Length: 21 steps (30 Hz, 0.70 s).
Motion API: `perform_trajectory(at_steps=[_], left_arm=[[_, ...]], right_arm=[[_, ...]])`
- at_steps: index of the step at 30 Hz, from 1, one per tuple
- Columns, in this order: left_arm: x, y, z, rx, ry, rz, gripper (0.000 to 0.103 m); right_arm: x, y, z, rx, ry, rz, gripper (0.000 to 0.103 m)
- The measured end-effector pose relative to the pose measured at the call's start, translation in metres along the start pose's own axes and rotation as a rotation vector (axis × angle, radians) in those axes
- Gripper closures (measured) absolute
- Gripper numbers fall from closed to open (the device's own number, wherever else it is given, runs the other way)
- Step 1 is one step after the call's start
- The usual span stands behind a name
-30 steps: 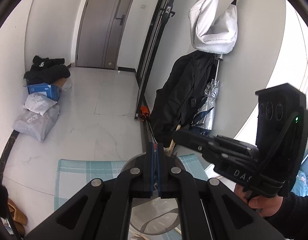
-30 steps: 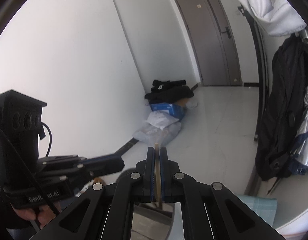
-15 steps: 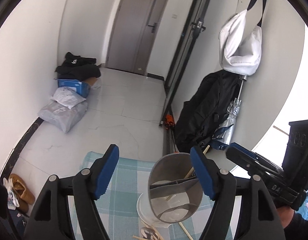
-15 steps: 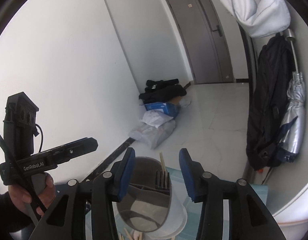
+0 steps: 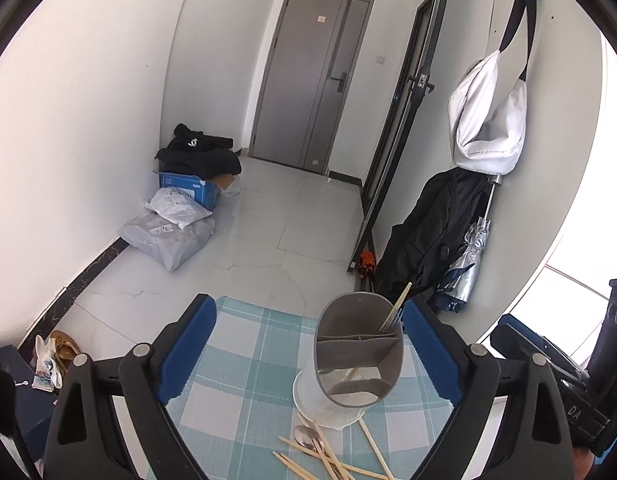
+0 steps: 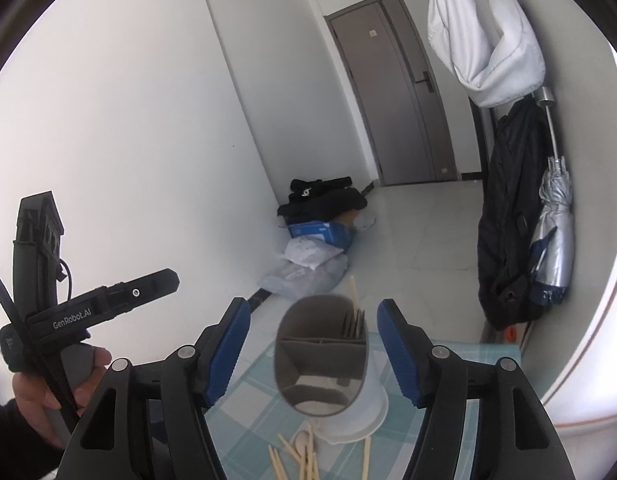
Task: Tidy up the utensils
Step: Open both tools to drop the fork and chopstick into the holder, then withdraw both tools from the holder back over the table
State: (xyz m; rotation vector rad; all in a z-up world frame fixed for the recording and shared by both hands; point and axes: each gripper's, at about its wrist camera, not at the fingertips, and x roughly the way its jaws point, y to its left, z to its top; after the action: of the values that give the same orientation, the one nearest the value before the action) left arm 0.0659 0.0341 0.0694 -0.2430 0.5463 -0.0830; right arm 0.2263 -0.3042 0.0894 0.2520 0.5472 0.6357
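Note:
A grey divided utensil holder [image 5: 360, 360] [image 6: 320, 364] in a white cup stands on a teal checked placemat [image 5: 244, 360] [image 6: 252, 384]. A fork [image 5: 392, 320] [image 6: 354, 322] and one chopstick [image 5: 400, 300] [image 6: 353, 292] stand in its far compartment. Loose chopsticks [image 5: 328, 460] [image 6: 304, 464] and a spoon [image 5: 306, 436] [image 6: 302, 440] lie on the mat in front of it. My left gripper [image 5: 304, 312] [image 6: 96, 304] is above and behind the holder, jaws opening wide and holding nothing. My right gripper [image 6: 314, 308] [image 5: 568, 380] is also opening; the holder shows between its fingers, untouched.
Beyond the mat's far edge is a white tiled floor. Parcels [image 5: 168, 236] and a blue box [image 5: 188, 188] lie by the left wall. A black bag [image 5: 428, 232] and a folded umbrella [image 5: 468, 256] lean on the right wall. Shoes [image 5: 60, 348] lie at the lower left.
Both grippers were shut a second ago, the right one on a chopstick. Both have opened and drawn back and up, and the holder with the fork and chopstick has come into view.

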Motion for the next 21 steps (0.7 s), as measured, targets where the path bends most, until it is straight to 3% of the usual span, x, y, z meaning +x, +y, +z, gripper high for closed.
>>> perform_trajectory(at_steps=[8,21], left_arm=[[-0.024,-0.004,-0.017,0.018,-0.043,0.019,0.001],[-0.031,0.007,-0.063,0.001,-0.04,0.028,0.001]], right_arm=[[-0.029,0.017,-0.02,-0.009,-0.016,-0.017,0.026],[-0.045,0.022,-0.065,0.006,0.007,-0.072,0.014]])
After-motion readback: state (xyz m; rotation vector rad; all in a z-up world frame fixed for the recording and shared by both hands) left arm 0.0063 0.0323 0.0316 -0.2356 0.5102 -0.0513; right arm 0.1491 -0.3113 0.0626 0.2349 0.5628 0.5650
